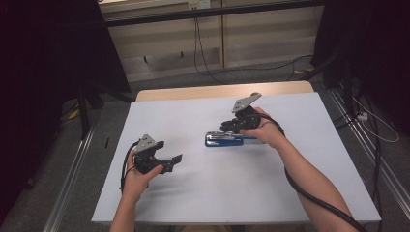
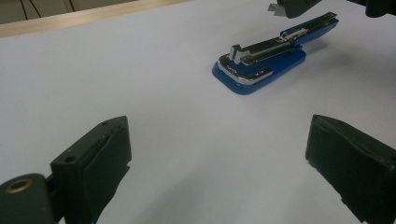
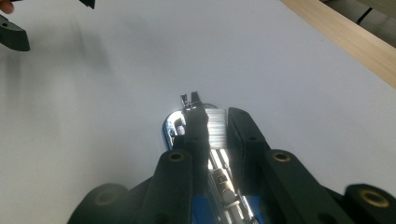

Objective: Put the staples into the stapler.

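Blue stapler (image 1: 224, 139), chrome magazine exposed, lies centre frame on the white counter (image 1: 300, 193); no brand or lettering legible. Right tool (image 1: 231, 126) is narrowed onto the chrome top, jaws pressing either side of it. Left tool (image 1: 173, 161), lower left, jaws spread wide, holding nothing. Bare white surface all round; wooden edge strip (image 1: 193, 92) at the far side.

left hand-held gripper (image 1: 175, 160) agape; right hand-held gripper (image 1: 227, 128) clamped.
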Demonstrator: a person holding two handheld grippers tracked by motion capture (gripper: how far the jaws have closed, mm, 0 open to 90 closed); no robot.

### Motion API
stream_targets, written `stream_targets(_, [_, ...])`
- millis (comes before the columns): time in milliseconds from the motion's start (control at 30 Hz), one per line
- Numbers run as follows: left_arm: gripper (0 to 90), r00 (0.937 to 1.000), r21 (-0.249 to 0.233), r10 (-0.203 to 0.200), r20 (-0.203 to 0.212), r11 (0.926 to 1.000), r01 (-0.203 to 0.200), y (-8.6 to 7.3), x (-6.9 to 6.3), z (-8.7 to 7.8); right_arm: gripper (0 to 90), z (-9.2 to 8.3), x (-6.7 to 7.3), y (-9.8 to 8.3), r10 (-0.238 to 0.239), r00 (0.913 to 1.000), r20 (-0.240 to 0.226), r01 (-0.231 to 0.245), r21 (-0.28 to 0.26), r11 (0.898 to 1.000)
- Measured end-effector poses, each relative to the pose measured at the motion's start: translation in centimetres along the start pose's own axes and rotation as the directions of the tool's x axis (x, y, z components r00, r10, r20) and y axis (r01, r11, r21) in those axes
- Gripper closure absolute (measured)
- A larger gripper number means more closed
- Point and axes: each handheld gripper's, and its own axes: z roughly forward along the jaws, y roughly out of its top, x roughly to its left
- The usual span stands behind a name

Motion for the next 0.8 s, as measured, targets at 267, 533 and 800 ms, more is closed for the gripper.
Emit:
stream_targets(267, [7.0,1.0,-0.001,-0.008,-0.001,1.0,0.008,0.0,0.1,-0.1,79.1,0.2,-0.6,0.2,-0.013,0.9998,-0.015,0.013,0.0,1.0])
stream_targets(533, [7.0,1.0,0.003,-0.006,-0.002,1.0,0.006,0.0,0.1,0.0,79.2,0.3,-1.1,0.4,-0.02,0.9992,-0.034,0.02,-0.005,1.0])
stream_targets(800, [7.0,1.0,0.004,-0.008,-0.001,1.0,0.008,-0.1,0.2,0.1,79.1,0.8,-1.4,0.1,-0.038,0.998,-0.051,0.038,0.007,0.999])
